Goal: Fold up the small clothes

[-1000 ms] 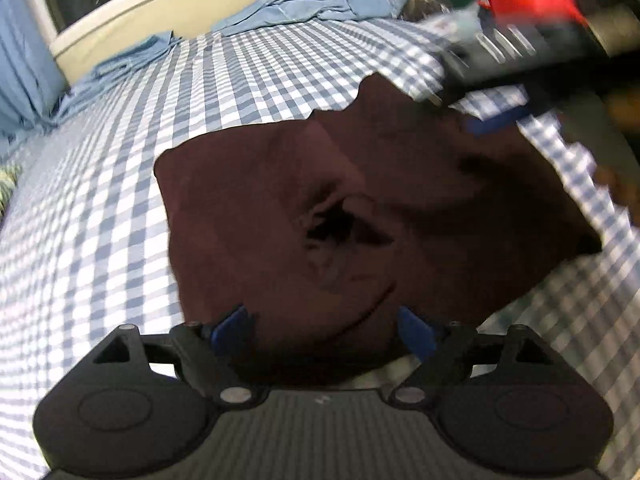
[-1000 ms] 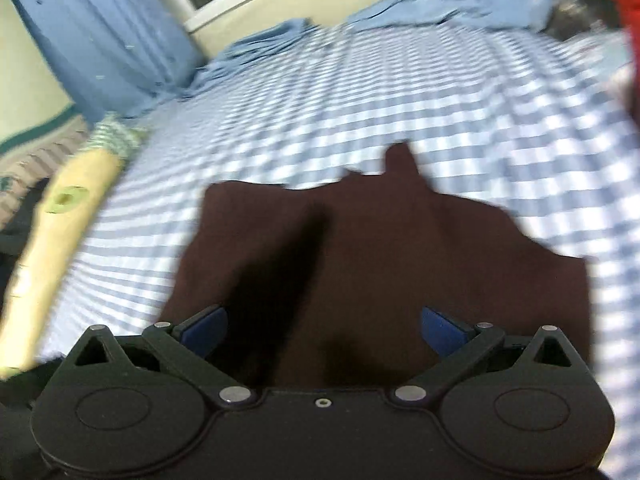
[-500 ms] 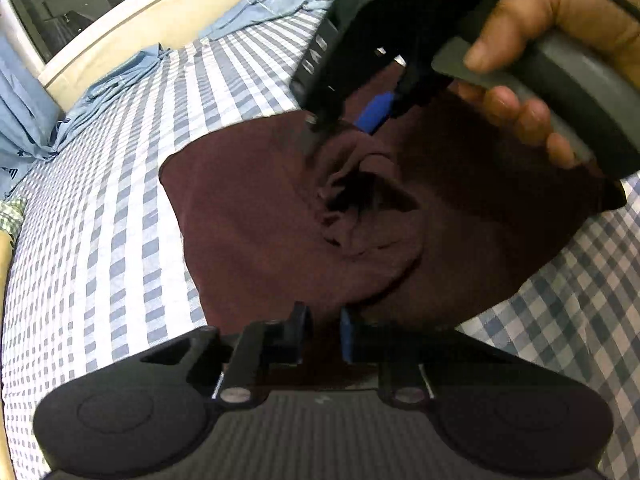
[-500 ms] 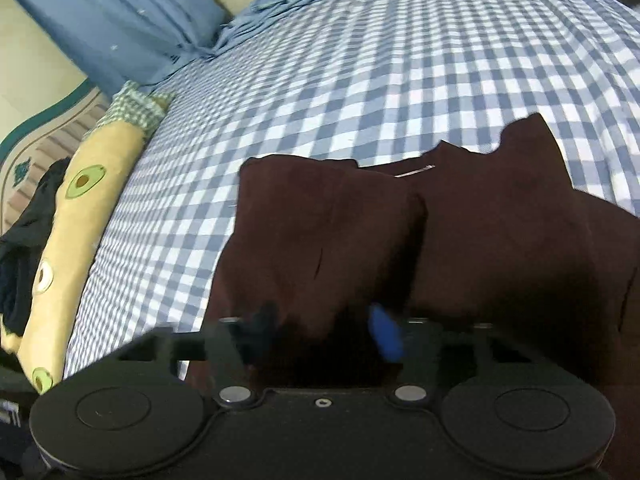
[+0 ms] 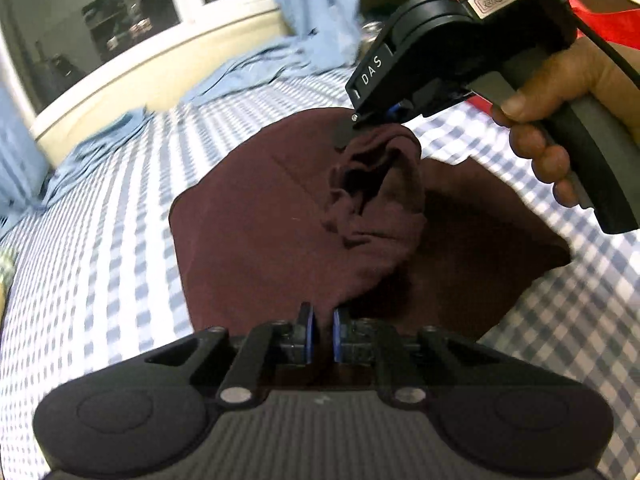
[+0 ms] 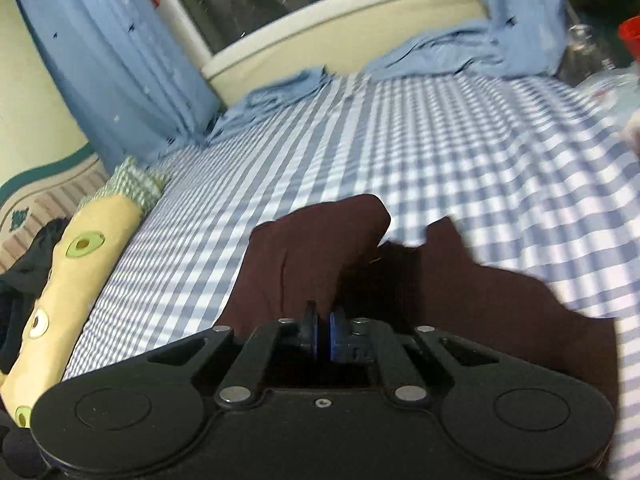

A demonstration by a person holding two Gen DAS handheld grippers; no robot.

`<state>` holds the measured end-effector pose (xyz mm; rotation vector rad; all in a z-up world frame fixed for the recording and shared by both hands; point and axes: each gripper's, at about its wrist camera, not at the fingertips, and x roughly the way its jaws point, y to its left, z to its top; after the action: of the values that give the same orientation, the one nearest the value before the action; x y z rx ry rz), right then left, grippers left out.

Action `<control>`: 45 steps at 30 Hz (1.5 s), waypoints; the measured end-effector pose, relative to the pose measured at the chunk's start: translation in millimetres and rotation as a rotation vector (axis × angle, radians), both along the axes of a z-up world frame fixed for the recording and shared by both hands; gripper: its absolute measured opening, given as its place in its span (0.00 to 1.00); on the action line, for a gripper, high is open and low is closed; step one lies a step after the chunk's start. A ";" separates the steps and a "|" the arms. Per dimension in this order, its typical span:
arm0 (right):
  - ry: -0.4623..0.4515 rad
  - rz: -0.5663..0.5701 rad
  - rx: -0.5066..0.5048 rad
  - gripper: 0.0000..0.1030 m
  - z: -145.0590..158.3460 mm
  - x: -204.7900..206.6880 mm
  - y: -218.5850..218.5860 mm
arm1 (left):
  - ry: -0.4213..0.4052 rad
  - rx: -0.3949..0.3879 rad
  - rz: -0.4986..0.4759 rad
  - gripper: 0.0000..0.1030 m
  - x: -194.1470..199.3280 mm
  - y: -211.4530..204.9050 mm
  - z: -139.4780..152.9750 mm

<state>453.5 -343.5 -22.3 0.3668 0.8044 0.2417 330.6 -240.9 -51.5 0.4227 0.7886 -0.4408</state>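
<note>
A dark maroon garment (image 5: pixel 256 232) lies on the blue-and-white checked bed sheet (image 5: pixel 100 264). My left gripper (image 5: pixel 322 332) is shut on the garment's near edge. My right gripper (image 5: pixel 362 130), held in a hand, is shut on a bunched fold of the garment and lifts it off the bed. In the right wrist view the right gripper (image 6: pixel 323 334) is shut on the garment (image 6: pixel 460 292), whose far part drapes down to the sheet (image 6: pixel 400 152).
A cream window ledge (image 6: pixel 340 36) and blue curtains (image 6: pixel 120 60) border the far side of the bed. A yellow avocado-print pillow (image 6: pixel 68 292) lies at the left edge. Crumpled light-blue cloth (image 6: pixel 440 54) lies along the ledge. Red items (image 5: pixel 608 24) sit at the right.
Both grippers went from open to shut on the garment. They have lifted its edges off the bed, and the right gripper has raised a bunched fold higher.
</note>
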 end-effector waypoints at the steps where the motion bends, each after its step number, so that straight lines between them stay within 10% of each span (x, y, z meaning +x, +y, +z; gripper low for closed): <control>1: -0.006 -0.017 -0.003 0.04 3.5 -3.7 -7.1 | -0.003 -0.007 -0.017 0.08 -0.9 -4.8 2.9; 25: 0.162 -0.236 -0.170 0.04 -50.2 -47.1 -111.0 | 0.138 -0.001 -0.260 0.13 0.8 -84.7 -18.8; 38: 0.128 -0.248 -0.210 0.04 -48.3 -49.1 -119.4 | 0.084 -0.209 0.005 0.80 9.0 -18.6 41.9; 45: 0.161 -0.283 -0.222 0.22 -58.8 -51.6 -119.1 | 0.182 -0.202 0.138 0.81 34.4 9.1 25.8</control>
<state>401.9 -462.6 -81.1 0.2883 0.9162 -0.1433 365.0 -231.9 -25.6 0.1397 0.9331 -0.4295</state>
